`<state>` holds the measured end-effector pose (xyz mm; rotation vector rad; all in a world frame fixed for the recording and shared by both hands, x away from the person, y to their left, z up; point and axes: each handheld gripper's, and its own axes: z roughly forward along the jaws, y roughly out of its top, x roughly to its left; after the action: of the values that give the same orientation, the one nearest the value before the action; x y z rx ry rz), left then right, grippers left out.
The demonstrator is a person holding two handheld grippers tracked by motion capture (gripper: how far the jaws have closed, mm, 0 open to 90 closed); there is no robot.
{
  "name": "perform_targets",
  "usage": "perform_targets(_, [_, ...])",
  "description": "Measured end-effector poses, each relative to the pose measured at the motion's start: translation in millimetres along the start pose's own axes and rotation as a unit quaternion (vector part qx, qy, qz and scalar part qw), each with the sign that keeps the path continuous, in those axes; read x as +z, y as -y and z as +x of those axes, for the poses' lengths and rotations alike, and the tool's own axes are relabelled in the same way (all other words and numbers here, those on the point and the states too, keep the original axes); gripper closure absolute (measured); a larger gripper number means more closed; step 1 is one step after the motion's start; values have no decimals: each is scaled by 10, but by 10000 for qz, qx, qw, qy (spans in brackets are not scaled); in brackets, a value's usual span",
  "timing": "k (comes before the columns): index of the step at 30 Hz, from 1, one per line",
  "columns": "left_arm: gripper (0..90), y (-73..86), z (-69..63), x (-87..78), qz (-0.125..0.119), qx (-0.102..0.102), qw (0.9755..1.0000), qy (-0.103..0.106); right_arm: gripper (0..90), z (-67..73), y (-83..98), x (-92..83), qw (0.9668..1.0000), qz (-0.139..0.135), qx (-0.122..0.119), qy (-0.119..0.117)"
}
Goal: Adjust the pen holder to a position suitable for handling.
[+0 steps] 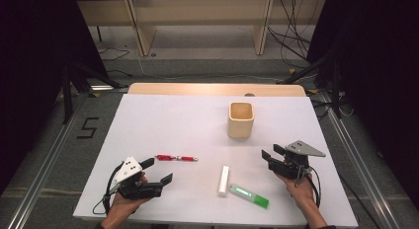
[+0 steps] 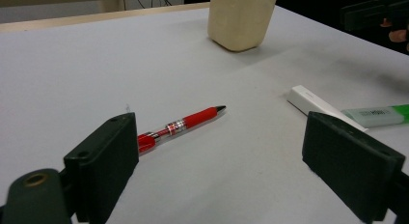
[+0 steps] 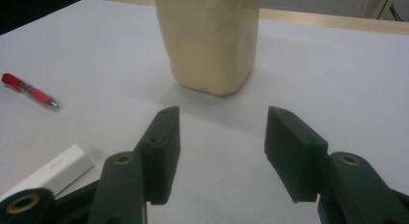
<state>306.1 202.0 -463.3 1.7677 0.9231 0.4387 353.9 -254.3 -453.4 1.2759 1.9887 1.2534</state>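
A red pen (image 1: 176, 158) (image 2: 185, 122) lies on the white table (image 1: 163, 120), just beyond my left gripper (image 1: 158, 170) (image 2: 224, 137), whose jaws stand wide open and empty. A white bar (image 1: 224, 180) (image 2: 313, 102) and a green marker (image 1: 249, 195) (image 2: 381, 114) lie side by side near the front edge. A beige square cup (image 1: 240, 119) (image 3: 210, 40) stands upright farther back. My right gripper (image 1: 272, 152) (image 3: 222, 132) is right of the white bar and points toward the cup, jaws partly open with nothing between them.
The pen (image 3: 29, 92) and the white bar (image 3: 53, 171) sit to the left in the right gripper view. A wooden strip (image 1: 217, 89) borders the table's far edge. Dark stands and cables flank the table on the floor.
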Motion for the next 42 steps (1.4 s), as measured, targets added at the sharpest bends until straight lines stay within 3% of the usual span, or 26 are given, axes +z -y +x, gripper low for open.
perform_targets(10, [123,4,-3,6,9,-1,10000,-2,699,-149,-131,214,9998,38,189,21])
perform_targets(16, [123,4,-2,4,7,1,10000,-2,852,-243,-225,432,9991,151,380,125])
perform_targets(20, [124,1,2,2,0,-8,10000,24,900,-315,-299,605,9988,189,412,194])
perform_targets(29, [124,7,-2,14,10,-19,10000,7,900,-431,-408,900,9974,379,548,281])
perform_targets(42, [124,5,4,8,10,-14,10000,9,900,-392,-533,1173,9966,581,548,185])
